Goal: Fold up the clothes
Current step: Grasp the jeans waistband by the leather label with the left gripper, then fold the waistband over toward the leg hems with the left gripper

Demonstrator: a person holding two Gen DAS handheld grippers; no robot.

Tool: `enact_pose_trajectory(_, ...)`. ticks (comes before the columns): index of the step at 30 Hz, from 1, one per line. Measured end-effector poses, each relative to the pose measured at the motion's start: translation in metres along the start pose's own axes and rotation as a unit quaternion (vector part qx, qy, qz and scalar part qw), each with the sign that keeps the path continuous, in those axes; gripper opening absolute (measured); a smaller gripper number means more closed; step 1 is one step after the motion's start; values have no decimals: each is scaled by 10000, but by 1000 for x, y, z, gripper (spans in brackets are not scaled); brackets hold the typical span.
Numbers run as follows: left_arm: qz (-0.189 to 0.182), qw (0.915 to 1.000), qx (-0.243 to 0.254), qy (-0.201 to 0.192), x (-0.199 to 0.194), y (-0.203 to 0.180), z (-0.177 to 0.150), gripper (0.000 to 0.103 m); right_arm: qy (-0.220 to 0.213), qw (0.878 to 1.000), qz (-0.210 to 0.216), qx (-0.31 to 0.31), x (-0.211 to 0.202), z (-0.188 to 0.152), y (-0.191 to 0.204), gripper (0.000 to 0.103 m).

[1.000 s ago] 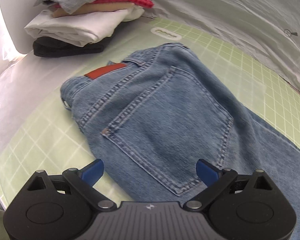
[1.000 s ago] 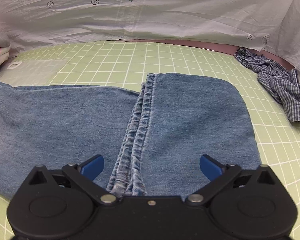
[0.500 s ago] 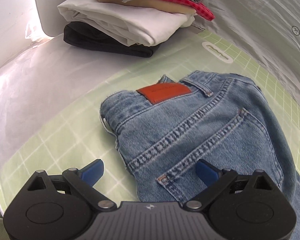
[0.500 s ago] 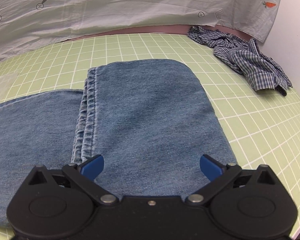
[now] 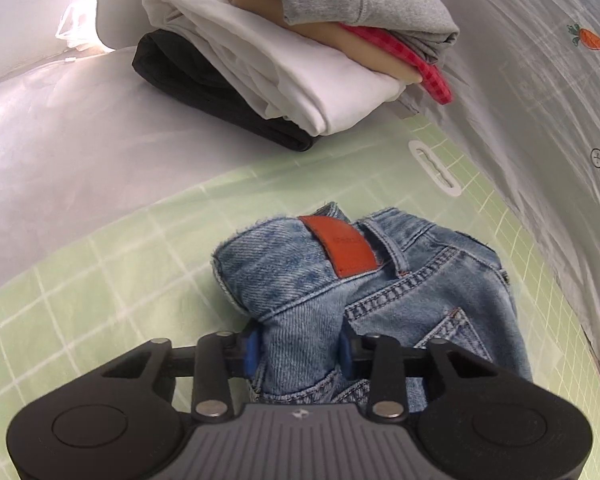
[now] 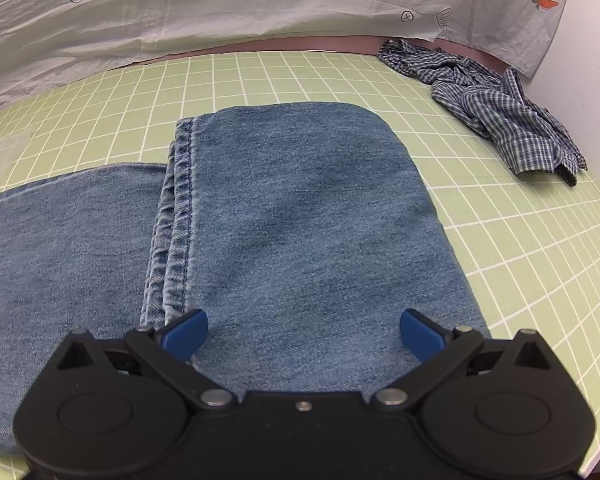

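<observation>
Blue jeans (image 5: 412, 296) lie on the green grid mat (image 5: 100, 280), with their waistband and a red-brown leather patch (image 5: 346, 246) in the left wrist view. My left gripper (image 5: 299, 350) is closing, and its blue pads press a bunched fold of the waistband denim between them. In the right wrist view the jeans' legs (image 6: 300, 216) lie folded back, the hems (image 6: 176, 216) lying across the denim. My right gripper (image 6: 303, 334) stands open just above the folded leg end, with flat denim under it and nothing pinched.
A stack of folded clothes (image 5: 300, 60), black, white, tan, red and grey, sits at the mat's far left. A crumpled blue checked shirt (image 6: 496, 108) lies at the far right. A white carrot-print sheet (image 6: 220, 4) hangs along the back.
My left gripper moved along the jeans to the waistband and shut on a bunch of it, lifting the denim. The right gripper swung a little right over the folded leg end and stayed open.
</observation>
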State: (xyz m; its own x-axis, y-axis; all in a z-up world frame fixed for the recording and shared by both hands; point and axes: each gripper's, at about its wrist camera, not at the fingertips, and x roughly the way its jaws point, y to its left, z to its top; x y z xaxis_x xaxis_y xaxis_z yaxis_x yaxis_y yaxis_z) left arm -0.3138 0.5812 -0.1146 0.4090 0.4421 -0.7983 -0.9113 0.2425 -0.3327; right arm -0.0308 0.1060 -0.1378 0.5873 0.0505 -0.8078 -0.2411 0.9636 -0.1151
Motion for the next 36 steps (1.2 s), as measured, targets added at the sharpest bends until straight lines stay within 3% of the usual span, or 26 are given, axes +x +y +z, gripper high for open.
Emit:
enact_pose_trajectory(8,-772,9933,684,-517,-54,-46,-10,24,-159,9996,89,202,-3,-2,-7,103)
enact_pose_trajectory(14,-1343,9732,1726,-710,-87,-106,-45,24,-236,9986,161,454,-2,-6,-19,103)
enact_pose_trajectory(19,-2107,9547,2078,-309,-100,-143,-87,22,-299,9974,283,589,-4,-10,-29,103)
enact_pose_trajectory(22,-2365,9427,2350,118,-96,-162,-122,22,-326,9967,333,665,-5,-11,-35,103)
enact_pose_trajectory(25,-2359,9361,2466,856,-71,-177,-163,26,-360,9959,349,757,-4,-10,-41,103)
enact_pose_trajectory(28,-2000,9342,2485,1600,-37,-181,-195,29,-369,9953,363,817,-3,-10,-46,103)
enact_pose_trajectory(32,-1963,9295,2714,1545,-38,-185,-199,35,-386,9950,405,831,-4,-11,-49,103)
enact_pose_trajectory(36,-2163,9232,2710,1659,-48,-189,-193,55,-403,9941,375,937,-4,-13,-52,103)
